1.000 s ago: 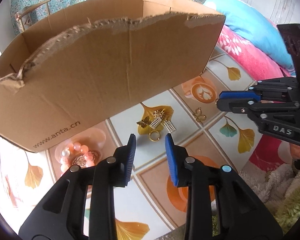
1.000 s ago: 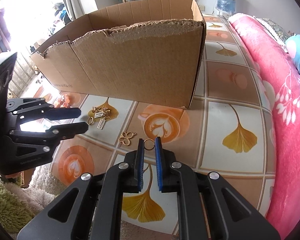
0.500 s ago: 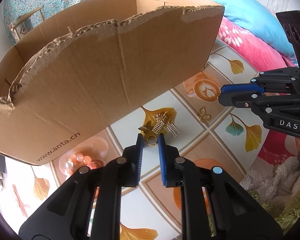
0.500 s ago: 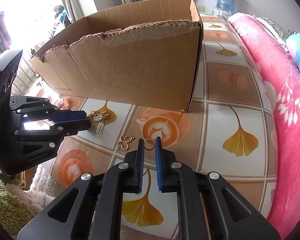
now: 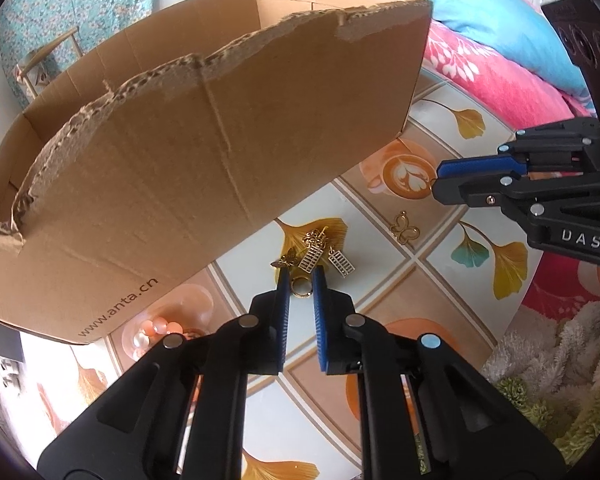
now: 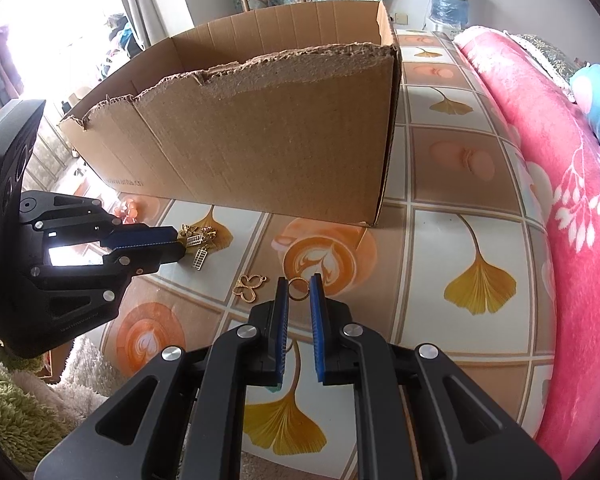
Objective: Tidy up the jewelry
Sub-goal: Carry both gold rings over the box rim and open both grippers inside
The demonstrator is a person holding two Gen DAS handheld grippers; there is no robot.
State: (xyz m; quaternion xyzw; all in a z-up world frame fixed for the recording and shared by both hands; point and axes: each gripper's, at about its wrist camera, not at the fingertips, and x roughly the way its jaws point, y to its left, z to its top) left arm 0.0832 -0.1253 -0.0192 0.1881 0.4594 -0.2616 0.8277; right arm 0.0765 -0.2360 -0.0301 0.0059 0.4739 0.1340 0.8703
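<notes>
Beside the cardboard box (image 5: 204,168) on the patterned tablecloth (image 6: 452,240), my left gripper (image 5: 299,280) has been closing and is pinching a gold ring (image 5: 301,288) among the charms (image 5: 324,258); my right gripper (image 6: 299,286) is clenching a thin gold hoop (image 6: 298,289).

Left hand-held gripper (image 5: 300,280) pinching a gold ring (image 5: 301,288)
Its jaws have just been closing; charms (image 5: 320,256) lie just ahead, box (image 5: 204,160) beyond.

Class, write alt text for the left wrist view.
The left claw closes on a gold ring beside abacus charms on a patterned cloth, before a torn cardboard box. The right claw enters from the right.
</notes>
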